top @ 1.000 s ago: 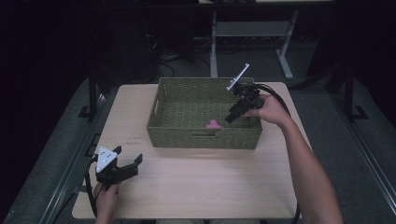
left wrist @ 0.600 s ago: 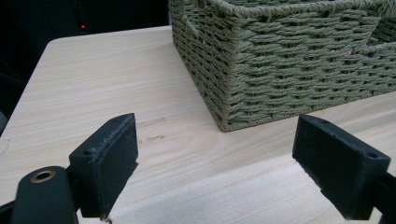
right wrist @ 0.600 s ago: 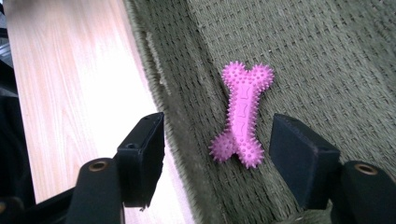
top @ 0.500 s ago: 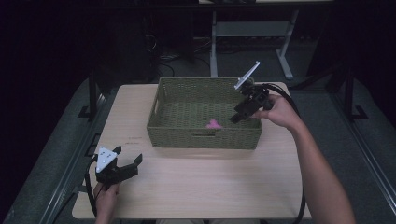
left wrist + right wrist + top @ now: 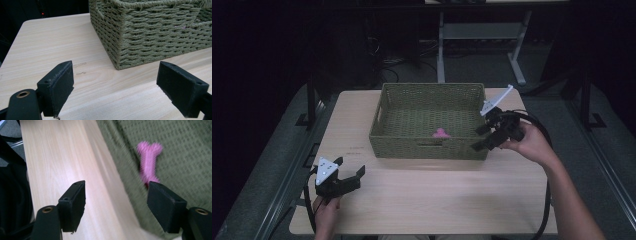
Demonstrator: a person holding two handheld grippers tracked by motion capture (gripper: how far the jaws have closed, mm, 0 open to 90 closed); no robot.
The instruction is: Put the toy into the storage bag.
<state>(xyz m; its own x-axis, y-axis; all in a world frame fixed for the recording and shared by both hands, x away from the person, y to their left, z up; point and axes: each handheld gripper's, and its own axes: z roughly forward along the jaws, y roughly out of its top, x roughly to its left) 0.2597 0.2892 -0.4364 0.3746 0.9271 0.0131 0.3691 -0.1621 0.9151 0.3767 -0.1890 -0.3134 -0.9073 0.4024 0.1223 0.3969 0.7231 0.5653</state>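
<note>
A green woven basket (image 5: 427, 147) stands at the middle back of the wooden table (image 5: 437, 195). Inside it, near the front wall, lies a small pink bone-shaped toy (image 5: 441, 133) (image 5: 148, 162). My right gripper (image 5: 481, 138) hovers open over the basket's right front corner, nothing between its jaws; in its own view the gripper (image 5: 116, 202) straddles the basket rim, the toy just beyond. My left gripper (image 5: 349, 172) rests open near the table's front left corner. In its own view the left gripper (image 5: 115, 87) faces the basket's near corner (image 5: 117, 45) across bare wood.
A metal desk frame (image 5: 477, 40) and cables stand on the dark floor behind the table. A black cable (image 5: 544, 200) trails from the right gripper along the person's forearm. Bare table surface lies in front of the basket.
My right gripper has moved right and toward the front, from over the basket's inside to its right front corner. The pink toy stays in the basket. The left gripper has not moved.
</note>
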